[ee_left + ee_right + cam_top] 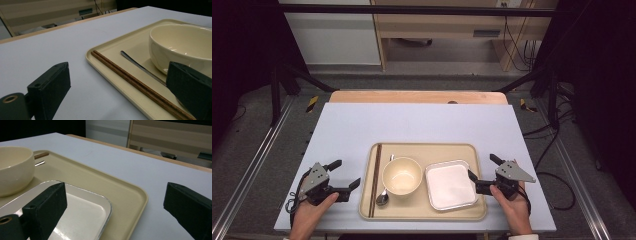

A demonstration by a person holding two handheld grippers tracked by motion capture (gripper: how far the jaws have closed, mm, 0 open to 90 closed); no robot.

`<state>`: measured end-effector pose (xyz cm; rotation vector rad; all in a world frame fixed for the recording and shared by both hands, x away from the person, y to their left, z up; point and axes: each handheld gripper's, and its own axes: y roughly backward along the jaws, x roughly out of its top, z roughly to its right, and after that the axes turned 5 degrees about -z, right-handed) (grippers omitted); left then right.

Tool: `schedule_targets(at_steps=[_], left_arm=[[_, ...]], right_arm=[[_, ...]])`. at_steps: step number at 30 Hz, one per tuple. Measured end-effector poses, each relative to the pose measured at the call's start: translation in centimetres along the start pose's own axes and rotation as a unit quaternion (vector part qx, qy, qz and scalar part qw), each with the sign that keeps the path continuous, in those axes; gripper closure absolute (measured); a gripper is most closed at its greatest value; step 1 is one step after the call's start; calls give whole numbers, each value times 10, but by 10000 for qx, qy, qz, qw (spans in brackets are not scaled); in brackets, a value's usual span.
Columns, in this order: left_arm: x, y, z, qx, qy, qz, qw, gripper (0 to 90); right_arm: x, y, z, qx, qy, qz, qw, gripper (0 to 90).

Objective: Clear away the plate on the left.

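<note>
From the high view, we see our left gripper (346, 174) resting on the table just left of the beige tray (422, 214), jaws spread wide and holding nothing. Our right gripper (483, 167) sits at the tray's right edge, jaws likewise spread and empty. The chopsticks (375, 180) lie along the tray's left side, just right of our left gripper's fingertips, their long axis running near to far. Right of them lie a spoon (384, 192), a cream bowl (401, 175) and a square metal dish (451, 186).

In the left gripper view, the chopsticks (130, 80) run between the spread jaws, apart from both, beside the spoon (142, 68) and bowl (180, 45).

In the right gripper view, the metal dish (82, 212) and tray rim (135, 195) lie between the open jaws; a chopstick end (41, 155) peeks out beyond the bowl (13, 168).
</note>
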<state>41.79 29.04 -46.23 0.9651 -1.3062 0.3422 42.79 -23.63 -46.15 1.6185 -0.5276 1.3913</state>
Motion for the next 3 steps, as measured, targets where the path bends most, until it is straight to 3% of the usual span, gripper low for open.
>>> schedule_targets(at_steps=[3], left_arm=[[0, 0, 0, 15, -3, 6, 10000, 51]], right_arm=[[0, 0, 0, -14, -6, -7, 10000, 53]])
